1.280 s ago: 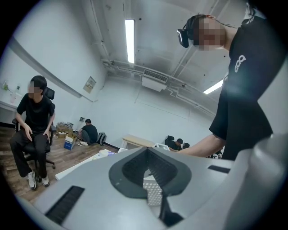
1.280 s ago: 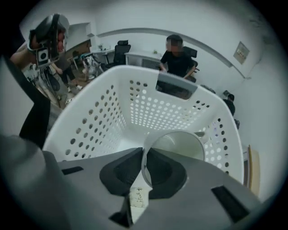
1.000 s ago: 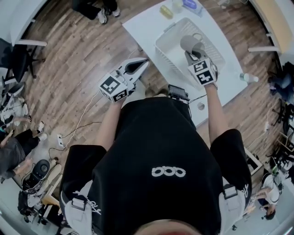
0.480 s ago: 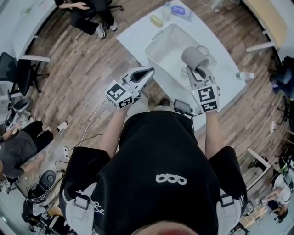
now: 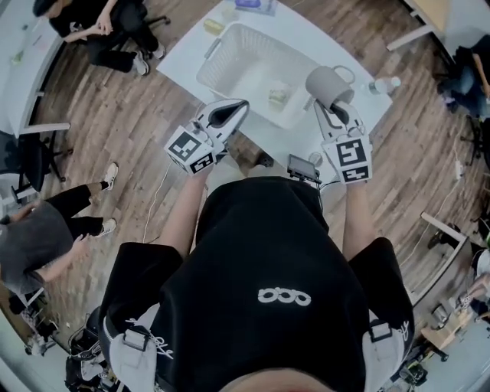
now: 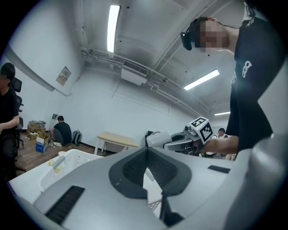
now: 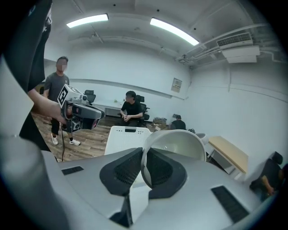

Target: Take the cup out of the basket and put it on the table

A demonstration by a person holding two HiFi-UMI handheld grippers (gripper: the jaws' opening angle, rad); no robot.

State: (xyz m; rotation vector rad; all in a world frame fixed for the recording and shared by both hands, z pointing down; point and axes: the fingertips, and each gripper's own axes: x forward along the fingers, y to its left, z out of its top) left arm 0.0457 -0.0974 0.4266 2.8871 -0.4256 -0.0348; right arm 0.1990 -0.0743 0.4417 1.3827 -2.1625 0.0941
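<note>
A grey cup (image 5: 328,86) with a handle hangs in the air just right of the white basket (image 5: 230,53), above the white table (image 5: 360,107). My right gripper (image 5: 334,109) is shut on the cup's rim. In the right gripper view one jaw stands inside the cup (image 7: 180,146) and one outside, with my right gripper (image 7: 143,168) pinching the wall. My left gripper (image 5: 242,104) is shut and empty near the table's front edge, left of the cup. The left gripper view shows its closed jaws with my left gripper (image 6: 146,167) aimed past the basket (image 6: 67,162) toward the cup (image 6: 158,139).
A small pale item (image 5: 279,96) lies in the basket. A yellow object (image 5: 213,27) and a blue packet (image 5: 256,4) lie behind it, a bottle (image 5: 380,84) at the table's right end. People sit and stand on the wooden floor at the left (image 5: 46,230).
The right gripper has lifted the cup up out of the basket and carried it to the basket's right side. The left gripper has stayed shut near the table's front edge.
</note>
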